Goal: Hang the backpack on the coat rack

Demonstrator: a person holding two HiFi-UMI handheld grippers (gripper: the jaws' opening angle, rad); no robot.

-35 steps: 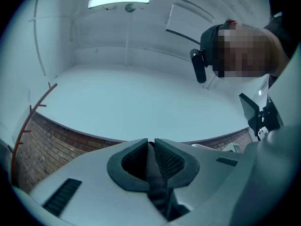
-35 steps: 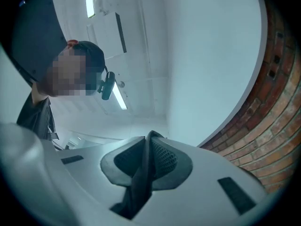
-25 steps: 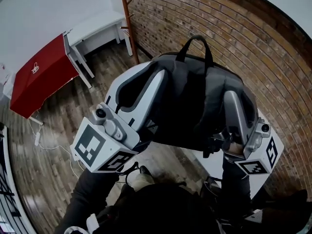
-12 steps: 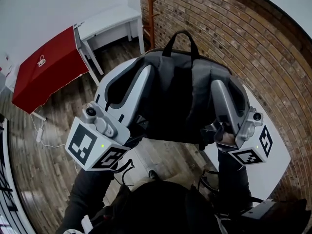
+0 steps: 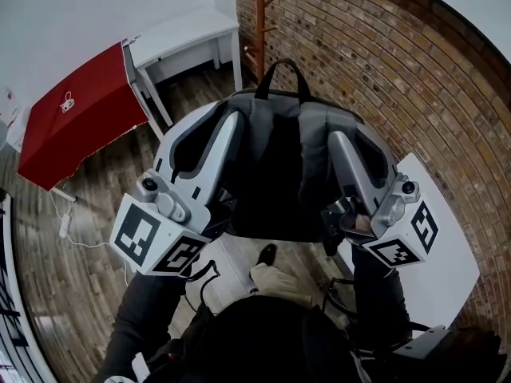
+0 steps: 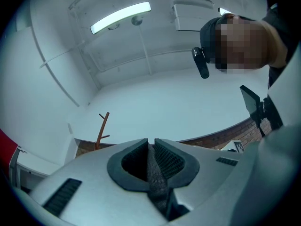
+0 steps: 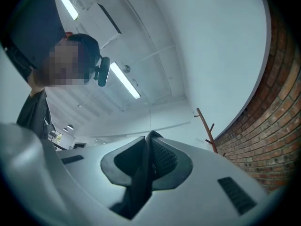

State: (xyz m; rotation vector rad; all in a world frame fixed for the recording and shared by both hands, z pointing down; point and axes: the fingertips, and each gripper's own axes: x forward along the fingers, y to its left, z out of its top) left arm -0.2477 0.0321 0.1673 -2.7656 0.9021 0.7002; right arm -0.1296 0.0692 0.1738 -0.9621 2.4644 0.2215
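Backpack (image 5: 279,166) is hanging in the air in front of the person, over the wooden floor (image 5: 96,238). No surface is carrying it; only the two tongs are. Its back panel is facing the head camera.

At the left, the left tongs (image 6: 151,142) are pinching a strip of dark mesh webbing (image 6: 157,182) from the bag, with the jaws narrow and the pads pressing on it.

In the middle, the bag is showing dark grey and black fabric. It is sagging a little between the two grips and looking soft and only lightly filled. Its top handle (image 5: 281,74) is standing up as a free loop and pointing toward the coat rack (image 5: 260,14). That reddish wooden pole with short pegs is standing against the brick wall (image 5: 383,62), well apart from the bag.

At the right, the right tongs (image 7: 148,138) are gripping a dark strap (image 7: 141,182) just as narrowly.

Judging by this, the step in hand is the carry to the rack, and the hanging itself is not yet done. The next move is probably calling for closing that gap, raising the bag until the loop clears a peg tip, and lowering it on. Both grips should hold until the peg is taking the weight, since the floppy loop could slip past.
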